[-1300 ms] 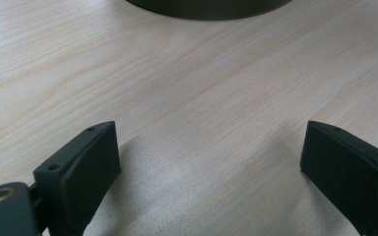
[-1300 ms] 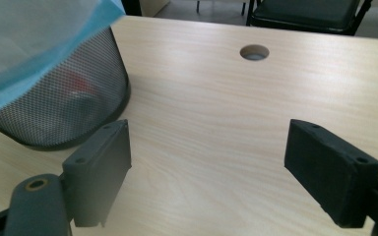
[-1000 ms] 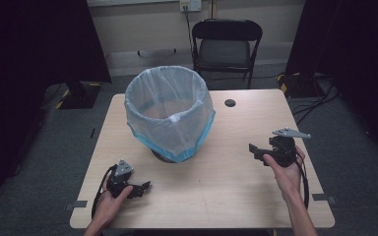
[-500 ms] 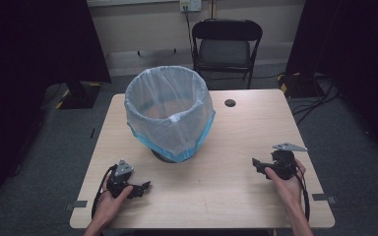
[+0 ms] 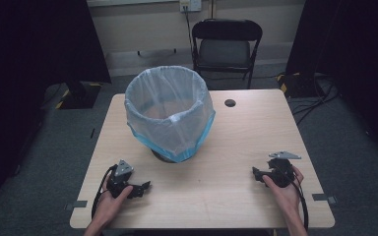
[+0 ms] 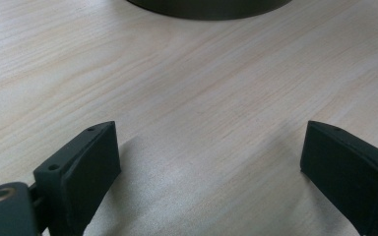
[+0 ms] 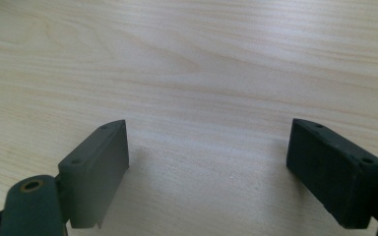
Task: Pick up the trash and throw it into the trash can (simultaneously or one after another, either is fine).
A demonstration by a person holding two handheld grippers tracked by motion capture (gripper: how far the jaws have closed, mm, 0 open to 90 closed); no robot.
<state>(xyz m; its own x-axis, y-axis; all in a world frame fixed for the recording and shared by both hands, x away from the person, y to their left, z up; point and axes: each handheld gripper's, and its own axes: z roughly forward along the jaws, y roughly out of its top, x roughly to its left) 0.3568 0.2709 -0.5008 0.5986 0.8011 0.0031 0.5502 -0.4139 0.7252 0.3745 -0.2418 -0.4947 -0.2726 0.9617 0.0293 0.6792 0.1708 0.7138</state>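
Observation:
A bin lined with a translucent white-and-blue bag [image 5: 170, 110] stands on the wooden table [image 5: 236, 132], left of centre. My left gripper [image 5: 144, 187] rests near the front left edge, jaws pointing right, in a person's hand. In the left gripper view it [image 6: 209, 142] is open over bare wood, with the bin's dark base [image 6: 211, 6] ahead. My right gripper [image 5: 256, 172] sits near the front right edge, held by the other hand, jaws pointing left. In the right gripper view it [image 7: 209, 140] is open with nothing between its fingers.
A black chair [image 5: 226, 46] stands behind the table. A round cable hole [image 5: 230, 103] lies in the tabletop at the back, right of the bin. Cables [image 5: 315, 98] trail on the floor at the right.
My right gripper has come down and toward the table's front edge, settling low over the wood. The left gripper and the bin have stayed put.

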